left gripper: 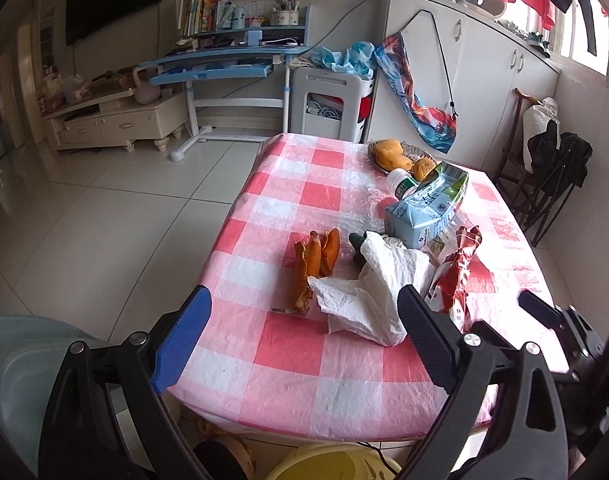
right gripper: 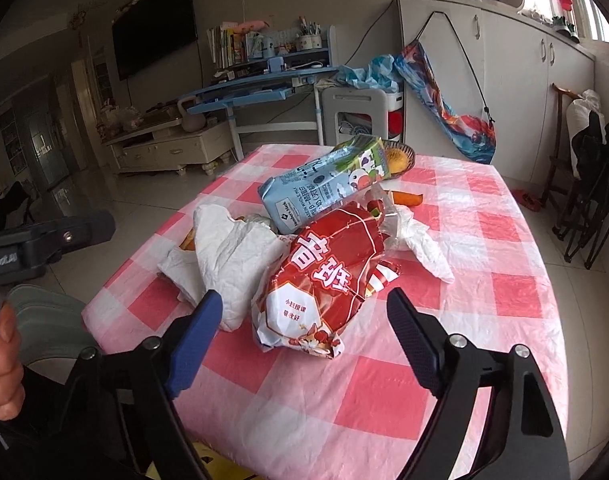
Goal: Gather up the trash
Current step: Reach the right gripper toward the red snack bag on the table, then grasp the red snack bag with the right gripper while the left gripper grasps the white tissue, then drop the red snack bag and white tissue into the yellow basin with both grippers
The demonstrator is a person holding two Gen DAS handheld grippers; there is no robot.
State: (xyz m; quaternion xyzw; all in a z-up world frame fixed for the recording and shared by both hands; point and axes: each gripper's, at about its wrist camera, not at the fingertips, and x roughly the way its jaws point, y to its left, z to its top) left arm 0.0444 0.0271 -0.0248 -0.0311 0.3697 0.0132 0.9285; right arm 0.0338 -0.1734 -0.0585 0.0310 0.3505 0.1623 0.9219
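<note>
On the pink checked table (left gripper: 300,364) lie orange peels (left gripper: 316,260), a crumpled white tissue (left gripper: 360,304), a blue milk carton (left gripper: 428,204) and a red snack bag (left gripper: 456,276). My left gripper (left gripper: 304,304) is open at the table's near edge, with the tissue's near end and the peels just ahead between its fingers, untouched. My right gripper (right gripper: 304,302) is open around the near end of the red snack bag (right gripper: 324,280), pads apart from it. The tissue (right gripper: 232,252) lies left of the bag, the carton (right gripper: 324,188) behind it.
A bowl of fruit (left gripper: 396,152) and a small bottle (left gripper: 400,184) stand at the far side. More white wrapping (right gripper: 420,240) and an orange piece (right gripper: 408,198) lie right of the bag. A yellow container (left gripper: 336,464) sits below the near edge. A grey chair (left gripper: 16,360) stands at left.
</note>
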